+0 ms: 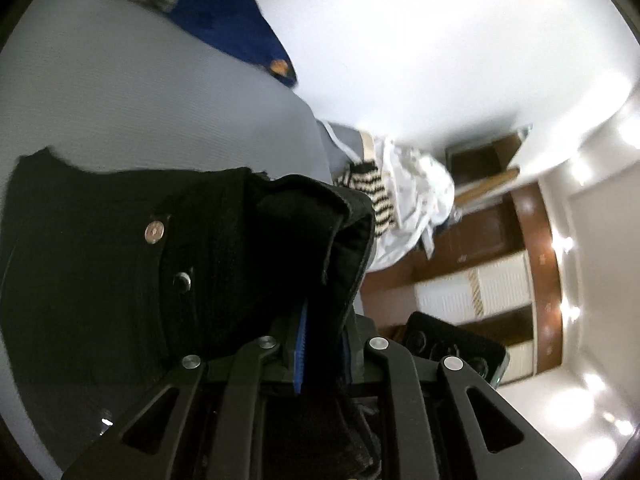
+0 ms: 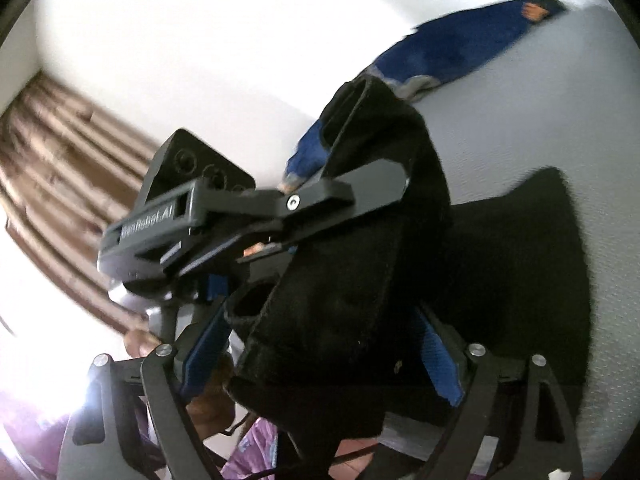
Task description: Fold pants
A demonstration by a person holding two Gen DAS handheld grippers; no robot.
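Pants (image 1: 120,260) lie on grey bed (image 1: 140,100) near blue garment (image 1: 224,12).

Black pants (image 1: 100,264) up off the grey bed, bunched at the waist!
Silver button and a dark snap show on the flat front panel; the waistband edge rises in a thick fold, the rest spread dark across the grey surface behind.
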